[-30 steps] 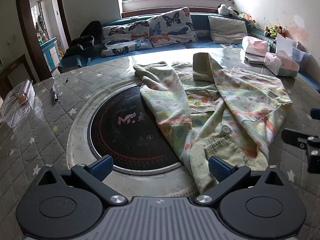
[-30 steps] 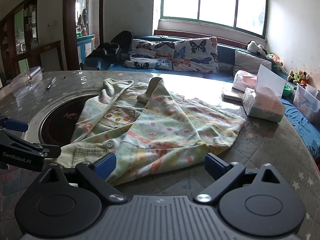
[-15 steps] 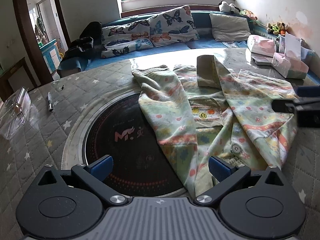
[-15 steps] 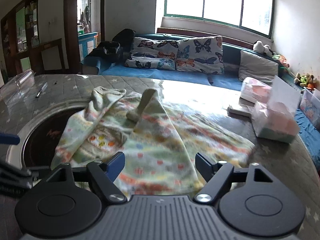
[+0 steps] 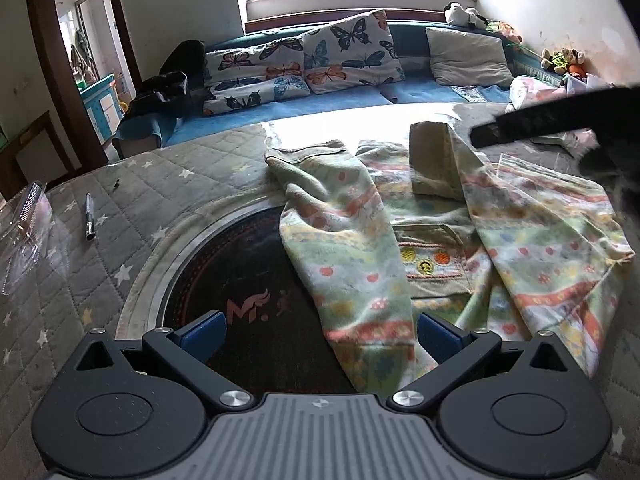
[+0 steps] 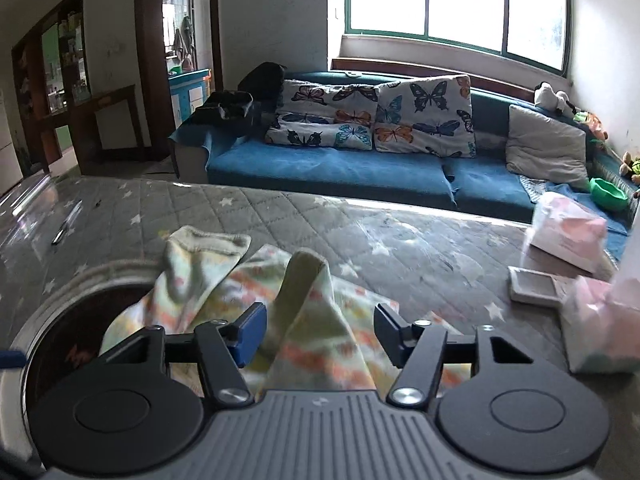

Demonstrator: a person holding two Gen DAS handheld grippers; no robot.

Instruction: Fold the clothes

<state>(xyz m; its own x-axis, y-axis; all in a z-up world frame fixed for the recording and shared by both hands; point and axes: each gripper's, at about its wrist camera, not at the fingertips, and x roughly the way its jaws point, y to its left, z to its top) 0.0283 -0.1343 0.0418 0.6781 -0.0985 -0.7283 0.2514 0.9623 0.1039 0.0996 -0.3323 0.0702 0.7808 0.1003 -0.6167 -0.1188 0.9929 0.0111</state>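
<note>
The patterned jacket (image 5: 432,248) lies spread over the right half of the frame on the quilted desk (image 5: 120,196), partly over its dark round inset (image 5: 240,300), while the left gripper (image 5: 318,334) and right gripper (image 6: 318,334) both hover with fingers apart, gripping nothing.

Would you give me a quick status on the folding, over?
Left gripper open, right gripper open, nothing held. Garment crumpled, unfolded, partly over black hob. Pen well clear.
</note>
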